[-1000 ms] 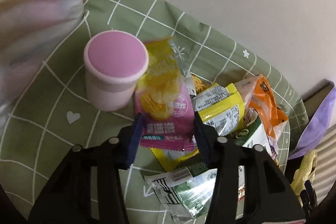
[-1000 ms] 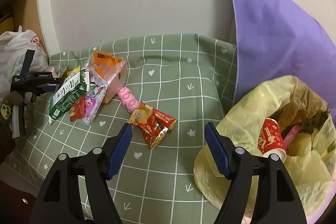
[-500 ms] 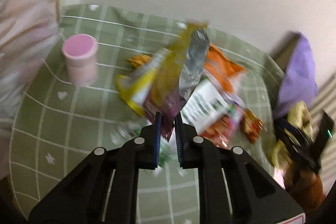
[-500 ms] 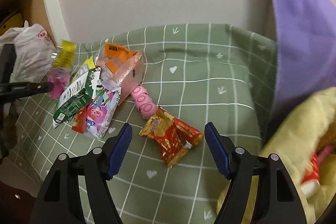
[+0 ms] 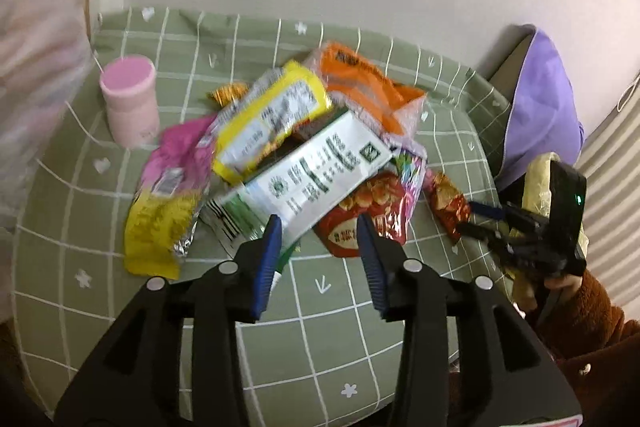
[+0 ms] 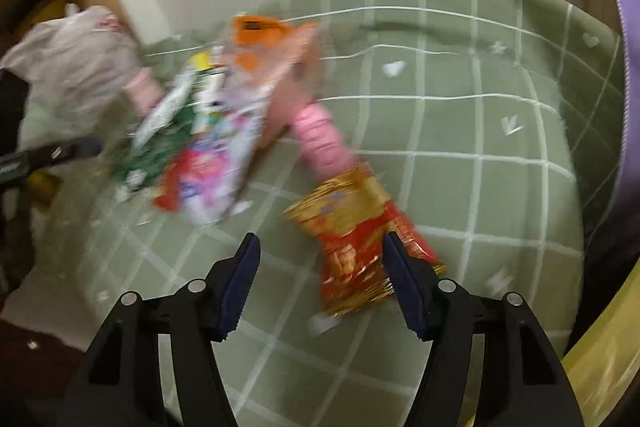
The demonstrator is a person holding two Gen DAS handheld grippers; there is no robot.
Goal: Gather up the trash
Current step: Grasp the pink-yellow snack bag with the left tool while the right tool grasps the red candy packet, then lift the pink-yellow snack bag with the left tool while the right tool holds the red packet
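Wrappers (image 5: 304, 163) heaped beside pink cup (image 5: 130, 107)

Your right view is motion-blurred, wrapper pile (image 6: 208, 139) print unreadable, yellow bag (image 6: 600, 379) cut off by the frame's lower right corner

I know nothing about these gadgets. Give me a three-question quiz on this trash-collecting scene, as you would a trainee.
1. True or false: the left gripper is clamped on a wrapper.
2. Which wrapper lies between the right gripper's closing jaws? A. red and gold wrapper B. orange wrapper C. yellow wrapper
3. Fill in: the pink cup stands ____ on the green checked cloth.

Key: 1 false: its jaws are opening, nothing held. 2 A. 3 upright.
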